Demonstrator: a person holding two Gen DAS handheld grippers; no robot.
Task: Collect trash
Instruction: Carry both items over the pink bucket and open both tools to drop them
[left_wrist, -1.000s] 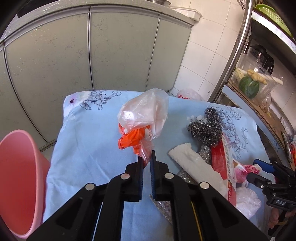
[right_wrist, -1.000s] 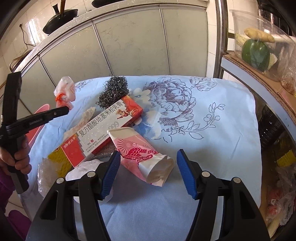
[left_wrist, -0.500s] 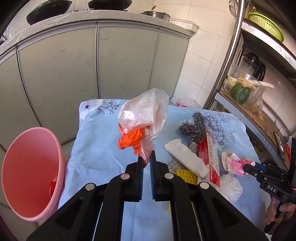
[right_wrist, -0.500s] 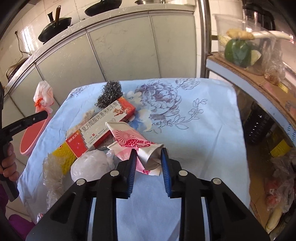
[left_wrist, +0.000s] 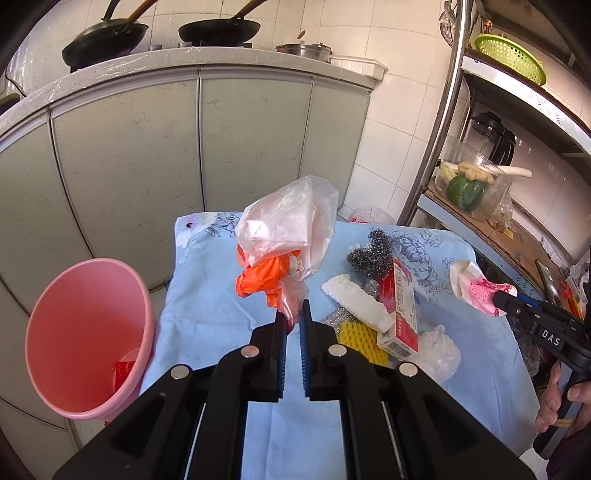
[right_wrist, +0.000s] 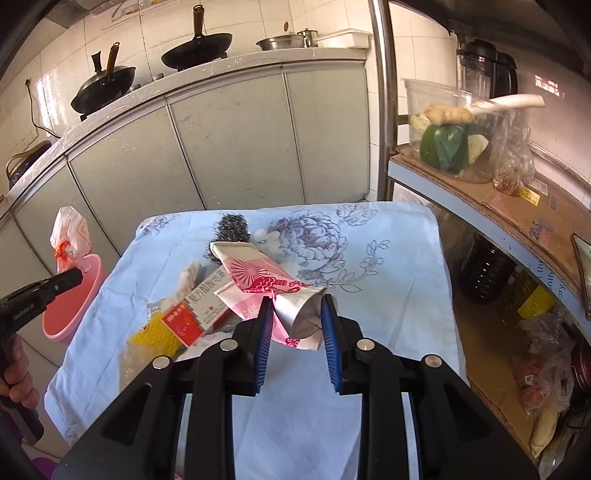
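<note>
My left gripper (left_wrist: 293, 316) is shut on a crumpled clear and orange plastic bag (left_wrist: 286, 240) and holds it in the air above the table's left part. It also shows in the right wrist view (right_wrist: 68, 236). A pink bin (left_wrist: 86, 343) stands on the floor left of the table. My right gripper (right_wrist: 297, 312) is shut on a pink and white paper wrapper (right_wrist: 264, 280), lifted off the table; the wrapper also shows in the left wrist view (left_wrist: 476, 286). On the blue floral cloth (left_wrist: 207, 295) lie a red and white box (left_wrist: 402, 302), steel wool (left_wrist: 369, 251) and a white foam strip (left_wrist: 354, 301).
A yellow sponge (left_wrist: 356, 334) and a clear crumpled bag (left_wrist: 437, 349) lie near the box. Grey kitchen cabinets (left_wrist: 147, 147) stand behind the table. A metal shelf rack (right_wrist: 480, 192) with vegetables stands at the right. A small red item (left_wrist: 122, 373) lies inside the bin.
Both grippers have risen and pulled back from the table. My right gripper closed on the pink wrapper and lifted it. My left gripper still holds the plastic bag.
</note>
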